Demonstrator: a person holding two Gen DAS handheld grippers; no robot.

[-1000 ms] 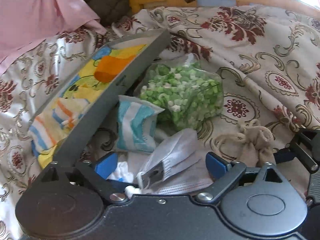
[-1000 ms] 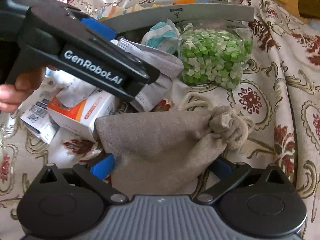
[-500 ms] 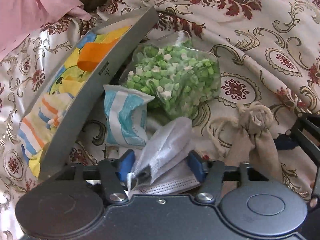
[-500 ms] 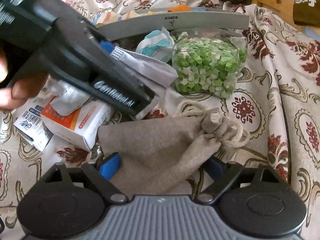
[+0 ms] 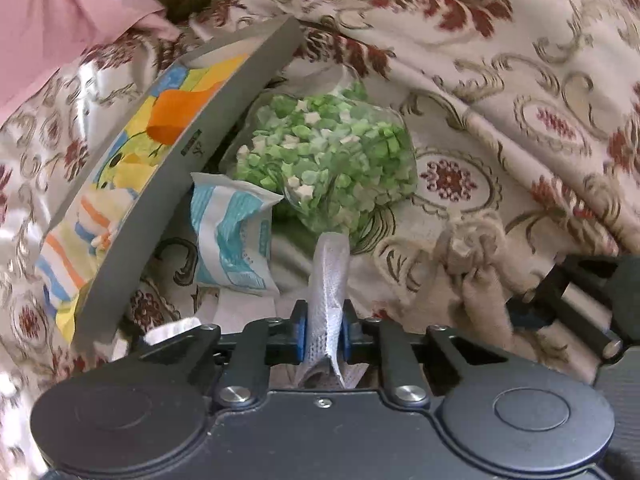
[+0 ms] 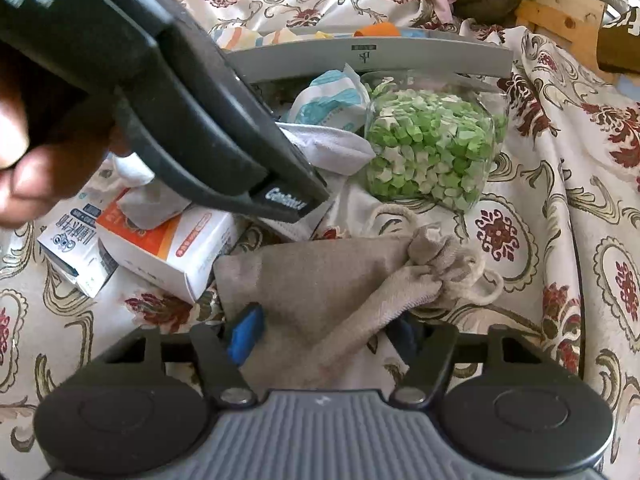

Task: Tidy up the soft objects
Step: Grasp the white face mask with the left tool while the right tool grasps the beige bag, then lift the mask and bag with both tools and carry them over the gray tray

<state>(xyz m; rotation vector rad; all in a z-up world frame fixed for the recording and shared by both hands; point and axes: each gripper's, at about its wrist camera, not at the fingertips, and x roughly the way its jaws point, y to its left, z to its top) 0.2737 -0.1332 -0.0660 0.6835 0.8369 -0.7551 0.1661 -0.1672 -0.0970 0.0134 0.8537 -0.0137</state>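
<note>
My left gripper is shut on a white face mask, which sticks up folded between the blue pads. The mask also shows in the right wrist view under the left gripper's body. My right gripper is open around a beige drawstring pouch lying on the bedspread; the pouch's knotted end shows in the left wrist view. A clear bag of green and white bits and a blue-white packet lie beside a grey tray.
The grey tray holds a colourful cloth. White and orange boxes lie at the left in the right wrist view. A floral bedspread covers the surface. Pink cloth and a wooden frame lie behind.
My left gripper has shut on the face mask, squeezing it into a narrow fold. The right gripper stays open around the pouch and has shifted slightly.
</note>
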